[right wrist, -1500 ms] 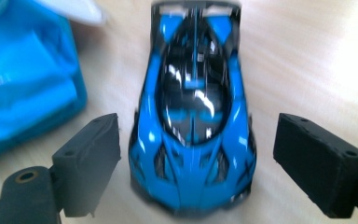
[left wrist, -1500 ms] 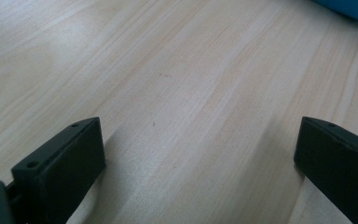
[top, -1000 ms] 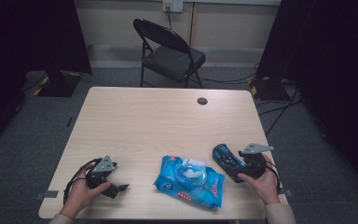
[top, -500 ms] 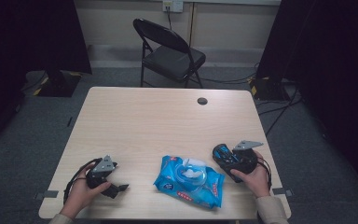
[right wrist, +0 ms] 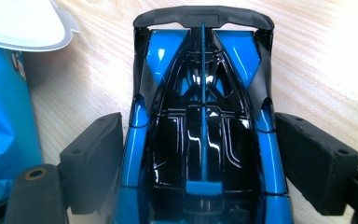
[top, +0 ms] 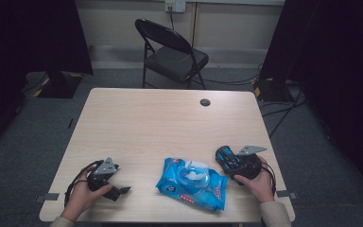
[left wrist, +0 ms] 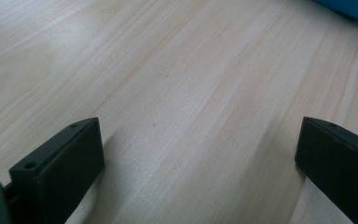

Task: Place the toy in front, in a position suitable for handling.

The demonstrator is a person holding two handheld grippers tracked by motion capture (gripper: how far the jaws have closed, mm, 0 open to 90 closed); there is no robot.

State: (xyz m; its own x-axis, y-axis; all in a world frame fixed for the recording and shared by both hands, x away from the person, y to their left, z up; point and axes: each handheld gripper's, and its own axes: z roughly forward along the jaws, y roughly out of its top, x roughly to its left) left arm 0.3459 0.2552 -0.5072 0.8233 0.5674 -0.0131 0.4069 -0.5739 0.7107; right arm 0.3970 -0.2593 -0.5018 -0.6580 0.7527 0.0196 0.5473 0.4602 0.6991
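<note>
In the high view, the right hand-held gripper point(top: 228, 160) rests on the near right part of the desk point(top: 160, 123), and between its jaws is a toy car point(top: 226, 155), blue and black, lying on the wood just to the right of a blue pack of wet wipes point(top: 192, 183) whose white lid flap stands open. The left hand-held gripper point(top: 118, 182) lies at the near left corner, well apart from the pack. A black folding chair point(top: 172, 52) stands on the floor beyond the far edge. Compared with the frame one second ago, the right hand-held gripper and the car have moved a little to the left, closer to the pack, while the left one has stayed in its place. In the left gripper view, the left hand-held gripper point(left wrist: 198, 154) has its jaws wide apart over bare wood, with nothing between them; a blue corner of the pack point(left wrist: 349, 7) shows at the top right. In the right gripper view, the car point(right wrist: 203, 135) has a glossy black roof, bright blue sides and a black rear wing; the right hand-held gripper point(right wrist: 200, 158) has its jaws on both sides of the body, touching or almost touching it, and the pack point(right wrist: 4, 102) lies just to the left.
</note>
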